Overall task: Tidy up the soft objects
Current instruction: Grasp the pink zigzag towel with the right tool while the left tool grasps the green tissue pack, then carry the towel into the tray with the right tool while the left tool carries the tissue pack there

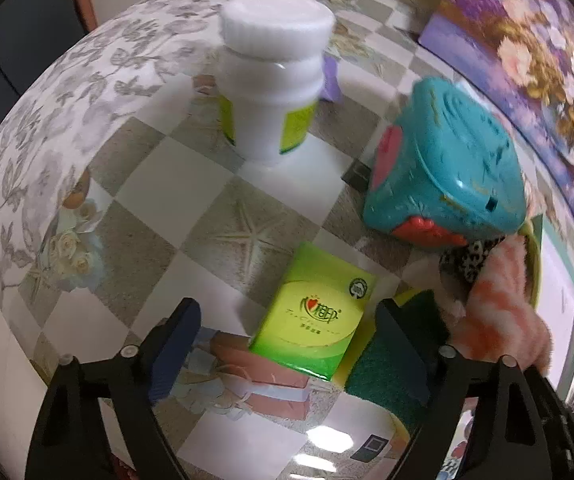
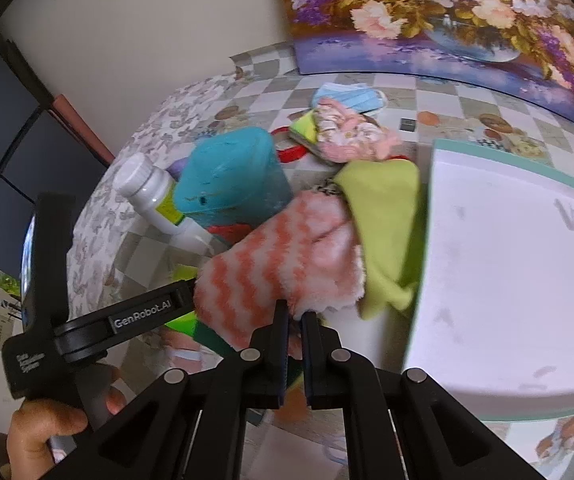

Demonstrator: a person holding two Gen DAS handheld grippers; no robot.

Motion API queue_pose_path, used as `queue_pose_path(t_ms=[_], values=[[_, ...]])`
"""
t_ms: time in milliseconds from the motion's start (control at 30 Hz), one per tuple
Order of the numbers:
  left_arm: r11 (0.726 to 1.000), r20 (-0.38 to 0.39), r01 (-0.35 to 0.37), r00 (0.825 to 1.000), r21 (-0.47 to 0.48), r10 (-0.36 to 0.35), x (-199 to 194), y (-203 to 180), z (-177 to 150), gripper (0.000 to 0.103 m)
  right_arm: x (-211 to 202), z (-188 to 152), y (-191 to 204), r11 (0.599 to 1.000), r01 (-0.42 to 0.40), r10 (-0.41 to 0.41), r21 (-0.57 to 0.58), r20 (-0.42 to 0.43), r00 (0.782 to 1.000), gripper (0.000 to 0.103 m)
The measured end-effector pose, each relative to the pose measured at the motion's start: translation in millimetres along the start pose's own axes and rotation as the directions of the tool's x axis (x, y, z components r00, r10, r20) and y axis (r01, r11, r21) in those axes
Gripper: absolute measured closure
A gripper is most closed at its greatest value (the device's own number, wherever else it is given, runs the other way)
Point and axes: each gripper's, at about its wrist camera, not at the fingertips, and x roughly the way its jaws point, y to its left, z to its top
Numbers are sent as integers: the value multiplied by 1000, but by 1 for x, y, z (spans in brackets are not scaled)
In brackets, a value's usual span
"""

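tissue pack [image 1: 313,312] lies flat on the checkered tablecloth [image 1: 207,184], directly ahead of the left gripper [image 1: 287,344] and between its wide-open fingers, nothing gripped. long axis runs roughly along the gripper's reach, so the jaws look set to close across its short sides. green sponge [image 1: 387,372] touches the pack's right edge, under the right finger. right gripper [image 2: 295,316] is pinched tight on the striped fuzzy cloth's [image 2: 279,264] edge, beside the white bin [image 2: 507,272]. left gripper is nearer the pack.
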Motion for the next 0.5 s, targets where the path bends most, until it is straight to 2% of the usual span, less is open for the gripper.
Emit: queue_pose_path(t_ms=[33, 233, 500], values=[[1000, -1, -4, 1000, 9, 4, 3, -3, 0, 23, -1, -1, -3, 1000, 5, -5, -1, -2, 1000, 97], [999, -7, 37, 999, 22, -37, 16, -12, -1, 41, -3, -5, -11, 1000, 31, -31, -8, -17, 999, 97], [999, 6, 25, 1000, 45, -26, 21, -25, -2, 48, -2, -7, -15, 1000, 23, -23, 7, -27, 999, 97]])
